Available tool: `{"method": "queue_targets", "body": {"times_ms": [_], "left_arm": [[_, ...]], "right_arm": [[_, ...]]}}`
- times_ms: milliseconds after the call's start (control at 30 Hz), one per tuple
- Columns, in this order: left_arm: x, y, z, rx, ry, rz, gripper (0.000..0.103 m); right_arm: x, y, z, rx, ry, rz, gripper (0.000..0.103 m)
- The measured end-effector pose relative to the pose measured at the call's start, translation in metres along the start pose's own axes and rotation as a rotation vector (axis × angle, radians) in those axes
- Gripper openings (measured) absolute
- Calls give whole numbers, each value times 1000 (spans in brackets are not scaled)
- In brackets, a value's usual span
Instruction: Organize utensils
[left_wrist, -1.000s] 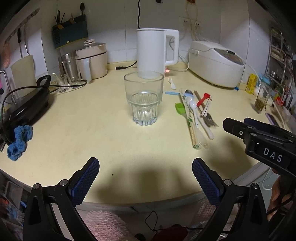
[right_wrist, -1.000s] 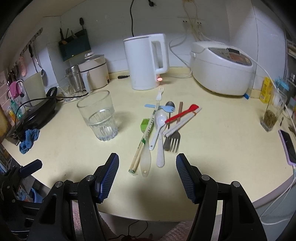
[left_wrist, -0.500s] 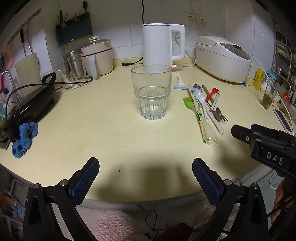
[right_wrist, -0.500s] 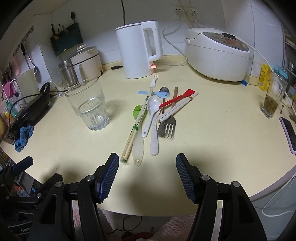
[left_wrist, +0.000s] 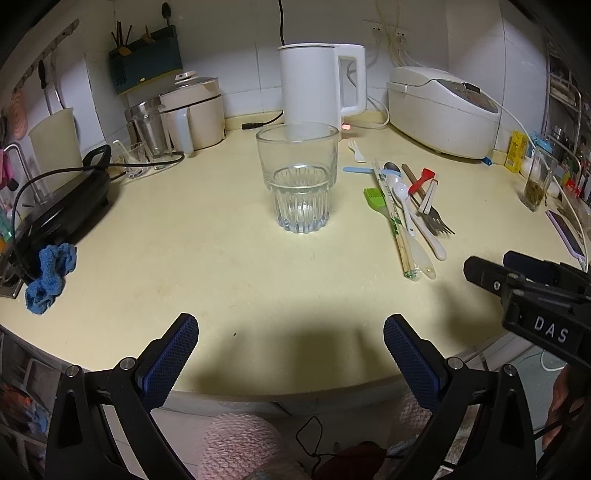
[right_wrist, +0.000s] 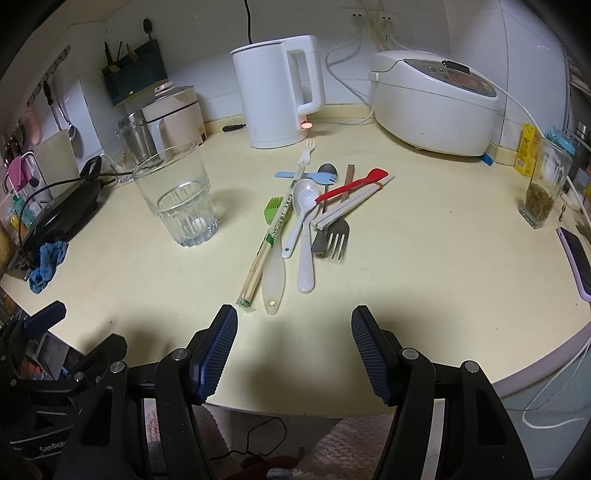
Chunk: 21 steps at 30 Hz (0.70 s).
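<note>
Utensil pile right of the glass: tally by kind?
Forks: 3
Spoons: 3
Chopstick pairs: 3
Green brush: 1
Red spatula: 1
Total: 11

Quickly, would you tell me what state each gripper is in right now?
Left gripper: open, holding nothing.
Right gripper: open, holding nothing.

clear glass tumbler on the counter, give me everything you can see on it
The glass tumbler is clear, with smooth walls flaring to a wide rim and a ribbed, faceted lower section on a thick base. It stands upright on the cream countertop, empty as far as can be told. It stands apart from the utensil pile to its right and in front of the white kettle. Nothing touches it; both claws are open and well short of it.
</note>
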<state>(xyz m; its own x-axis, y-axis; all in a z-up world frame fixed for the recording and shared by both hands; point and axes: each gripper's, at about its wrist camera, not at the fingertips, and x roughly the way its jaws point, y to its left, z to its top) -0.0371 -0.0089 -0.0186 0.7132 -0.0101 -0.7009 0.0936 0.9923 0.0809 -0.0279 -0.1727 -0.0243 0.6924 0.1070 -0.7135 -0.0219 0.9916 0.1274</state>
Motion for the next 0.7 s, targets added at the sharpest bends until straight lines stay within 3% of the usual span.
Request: {"method": "queue_targets", "body": {"times_ms": [700], "left_arm": [[-9,-5,-9,10,2,4,102]], "right_arm": [[-9,0,-13,8,-4,3,65]]}}
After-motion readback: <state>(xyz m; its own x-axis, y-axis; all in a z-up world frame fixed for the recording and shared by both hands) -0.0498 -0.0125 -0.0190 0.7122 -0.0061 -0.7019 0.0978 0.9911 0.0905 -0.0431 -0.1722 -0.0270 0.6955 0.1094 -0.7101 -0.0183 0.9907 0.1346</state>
